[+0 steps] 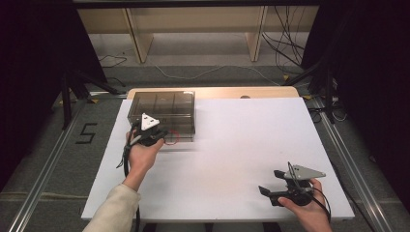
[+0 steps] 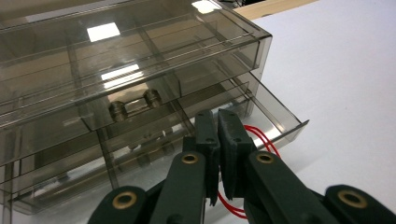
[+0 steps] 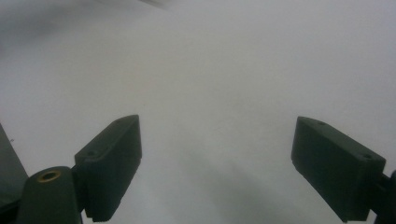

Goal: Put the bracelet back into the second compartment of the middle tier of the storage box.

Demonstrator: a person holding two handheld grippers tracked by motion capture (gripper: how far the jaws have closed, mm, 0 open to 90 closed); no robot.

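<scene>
White board covers the table [image 1: 232, 145] we work at, with grey floor and cables beyond its far edge. At the far left of the board stands a smoky clear drawer box [image 1: 162, 108], and in the left gripper view we see its lower drawer [image 2: 275, 116] pulled partly out toward us. Our left hand [image 1: 142, 152] reaches forward from the near left, sleeve showing at the forearm, and holds the left gripper [image 1: 162, 137] right at the box's near front, its grey plate on top. In its own view the jaws are pressed together on a red rubber band [image 2: 261, 137], whose loops show past the pads over the open drawer and below them. Our right hand [image 1: 309, 203] rests low at the near right corner, well apart from the box, holding the right gripper [image 1: 268, 191] with its jaws spread wide over bare board, pointing left.
</scene>
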